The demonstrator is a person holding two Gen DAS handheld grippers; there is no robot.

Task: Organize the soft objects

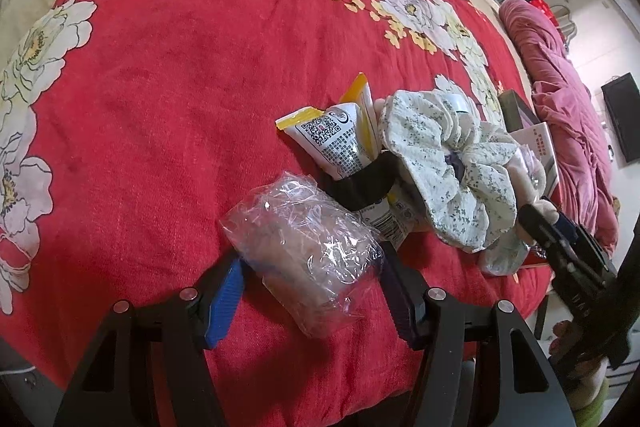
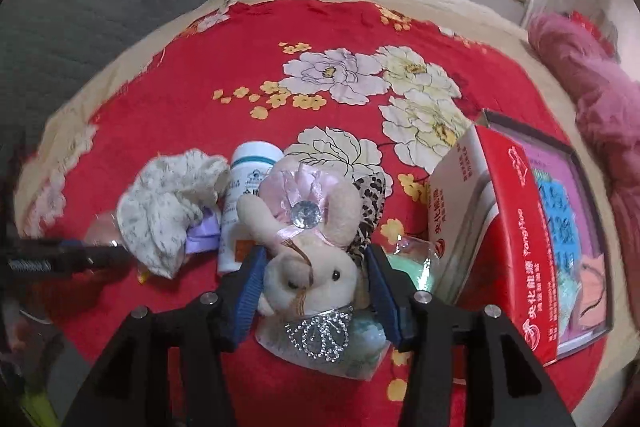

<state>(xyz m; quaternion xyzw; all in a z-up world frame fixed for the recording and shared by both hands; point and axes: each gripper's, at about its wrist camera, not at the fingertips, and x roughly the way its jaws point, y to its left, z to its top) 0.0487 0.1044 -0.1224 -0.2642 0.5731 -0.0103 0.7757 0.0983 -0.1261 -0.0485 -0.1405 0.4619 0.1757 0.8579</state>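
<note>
In the left wrist view my left gripper (image 1: 310,259) is shut on a beige bundle in clear plastic wrap (image 1: 304,247), held just above the red flowered bedspread (image 1: 180,87). Behind it lie yellow-ended tubes (image 1: 332,139) in a black band and a white floral scrunchie (image 1: 448,163). In the right wrist view a cream plush rabbit (image 2: 312,267) with a pink bow lies between the blue pads of my right gripper (image 2: 316,255). The left pad is at its cheek and the right pad stands slightly apart. Under the rabbit are a rhinestone tiara (image 2: 320,335) and a green packet (image 2: 416,267).
An open red carton (image 2: 512,227) with coloured items inside stands right of the rabbit. A white bottle (image 2: 244,187), leopard-print fabric (image 2: 372,199) and the scrunchie (image 2: 168,203) crowd its left side. A rolled pink quilt (image 1: 560,87) lies along the bed's right edge.
</note>
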